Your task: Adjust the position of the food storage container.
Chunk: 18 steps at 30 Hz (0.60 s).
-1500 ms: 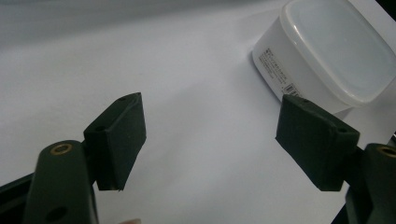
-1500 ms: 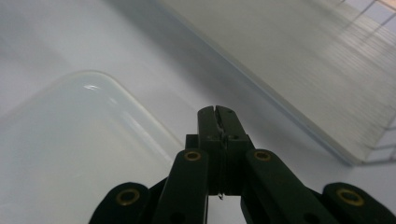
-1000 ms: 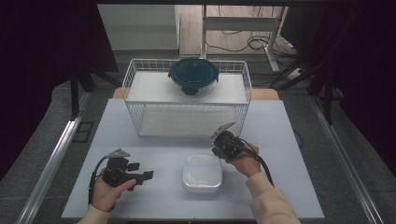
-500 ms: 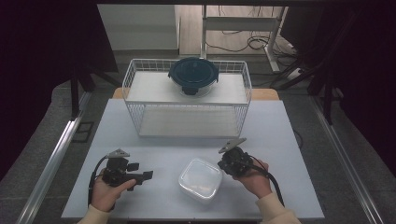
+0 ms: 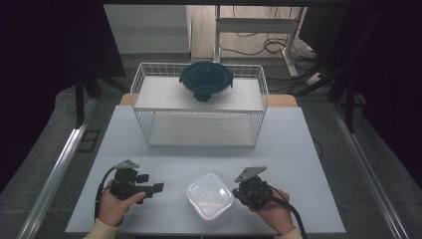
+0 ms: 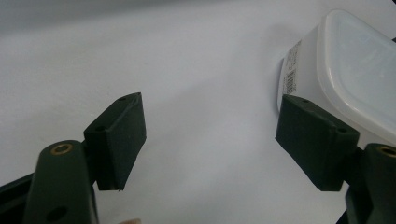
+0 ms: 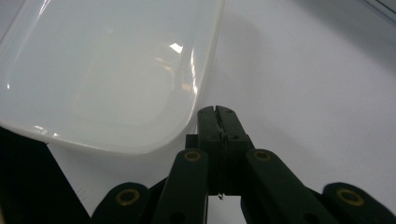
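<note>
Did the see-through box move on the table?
Yes. The see-through box slid toward the person, away from the wire basket, and sits turned a bit near the table's front edge.

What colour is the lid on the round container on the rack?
Dark blue lid, clearest in the high view.

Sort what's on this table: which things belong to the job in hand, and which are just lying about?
In the job:
- clear tub, lid on, between both grippers
- right gripper, jaws shut, tips at the tub's edge
- left gripper, jaws open, pointing at the tub, apart from it

Lying about:
- wire basket at the table's far side
- dark-lidded bowl on top of the basket
</note>
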Each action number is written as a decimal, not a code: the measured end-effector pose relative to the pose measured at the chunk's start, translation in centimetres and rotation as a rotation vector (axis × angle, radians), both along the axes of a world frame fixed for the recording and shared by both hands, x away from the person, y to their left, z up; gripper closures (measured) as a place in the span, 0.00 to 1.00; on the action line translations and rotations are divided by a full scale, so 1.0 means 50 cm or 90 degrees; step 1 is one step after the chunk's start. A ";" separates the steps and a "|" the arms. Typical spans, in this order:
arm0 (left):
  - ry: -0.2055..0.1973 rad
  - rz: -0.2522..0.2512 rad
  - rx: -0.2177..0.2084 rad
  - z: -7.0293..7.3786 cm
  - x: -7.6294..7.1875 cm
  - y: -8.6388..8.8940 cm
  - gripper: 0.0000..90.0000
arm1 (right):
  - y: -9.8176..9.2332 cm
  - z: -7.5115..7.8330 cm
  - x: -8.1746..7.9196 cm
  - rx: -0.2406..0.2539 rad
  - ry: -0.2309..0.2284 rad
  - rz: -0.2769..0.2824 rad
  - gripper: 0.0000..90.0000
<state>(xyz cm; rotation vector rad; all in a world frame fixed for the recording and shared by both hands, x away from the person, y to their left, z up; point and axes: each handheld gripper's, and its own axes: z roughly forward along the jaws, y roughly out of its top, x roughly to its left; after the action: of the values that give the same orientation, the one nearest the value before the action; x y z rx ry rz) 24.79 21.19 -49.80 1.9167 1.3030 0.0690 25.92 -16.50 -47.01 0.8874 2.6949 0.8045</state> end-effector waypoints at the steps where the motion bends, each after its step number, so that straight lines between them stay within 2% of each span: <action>1: 0.000 0.000 -0.001 0.000 0.000 0.000 0.26 | -0.001 -0.001 -0.004 0.002 0.000 -0.002 1.00; 5: -0.003 0.001 -0.002 0.002 -0.001 0.004 0.26 | -0.010 0.002 -0.026 -0.001 -0.005 -0.002 1.00; 9: -0.003 0.003 -0.002 0.002 0.000 0.006 0.26 | -0.022 0.017 -0.065 0.006 -0.003 0.009 1.00; 11: -0.001 0.001 -0.001 0.001 0.000 0.004 0.26 | -0.015 0.017 -0.087 0.006 0.001 0.032 0.99; 14: 0.000 0.000 -0.001 0.001 0.000 0.002 0.26 | 0.015 0.009 -0.116 0.004 0.014 0.082 1.00; 18: -0.001 0.000 -0.001 0.002 -0.001 0.002 0.26 | 0.061 0.003 -0.131 -0.002 0.018 0.130 1.00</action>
<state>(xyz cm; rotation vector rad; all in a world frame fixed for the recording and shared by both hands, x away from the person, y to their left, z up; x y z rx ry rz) 24.74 21.30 -49.70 1.9144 1.3014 0.0692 19.38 -13.44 -46.87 0.6330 2.8443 0.8328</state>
